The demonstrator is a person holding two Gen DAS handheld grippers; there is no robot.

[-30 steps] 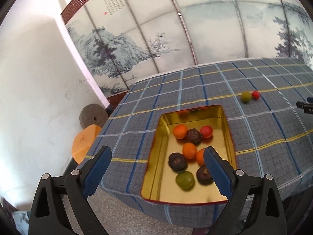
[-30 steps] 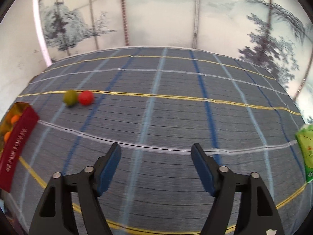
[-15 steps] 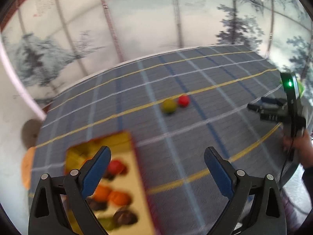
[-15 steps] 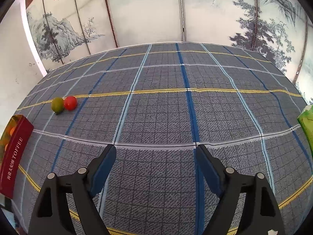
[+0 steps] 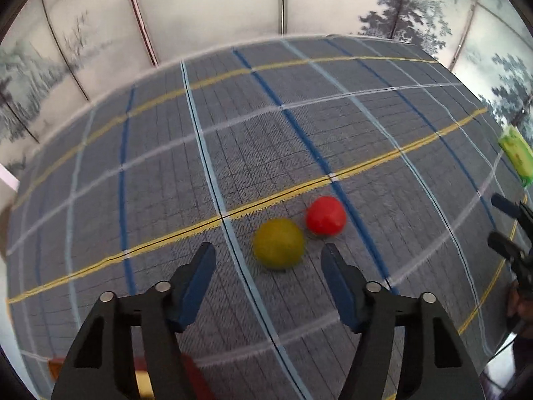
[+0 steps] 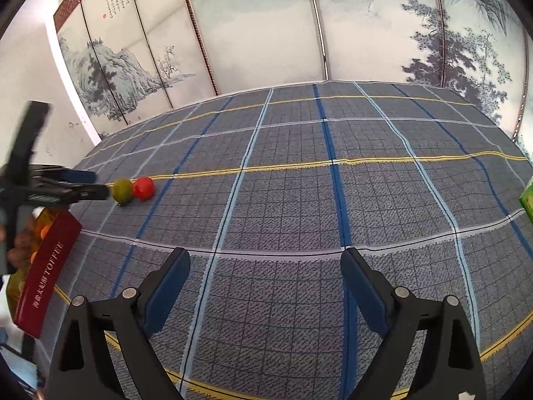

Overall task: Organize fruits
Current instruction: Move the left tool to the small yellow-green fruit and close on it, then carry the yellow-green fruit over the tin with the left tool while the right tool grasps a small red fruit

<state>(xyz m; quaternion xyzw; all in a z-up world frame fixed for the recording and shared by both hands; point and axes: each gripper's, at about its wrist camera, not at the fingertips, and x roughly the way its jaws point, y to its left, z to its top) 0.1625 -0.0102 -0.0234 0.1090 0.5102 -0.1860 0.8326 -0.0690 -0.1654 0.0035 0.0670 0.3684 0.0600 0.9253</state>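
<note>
The left gripper, jaws closing with nothing between them yet, nears the green fruit mid-table, touching the red fruit. Straddle green only. The right gripper, opening, is empty.

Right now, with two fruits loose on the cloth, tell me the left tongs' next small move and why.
Probably ease the left tongs forward around the green fruit. It lies just ahead of the closing tips, not yet between them, touching the red fruit.
</note>
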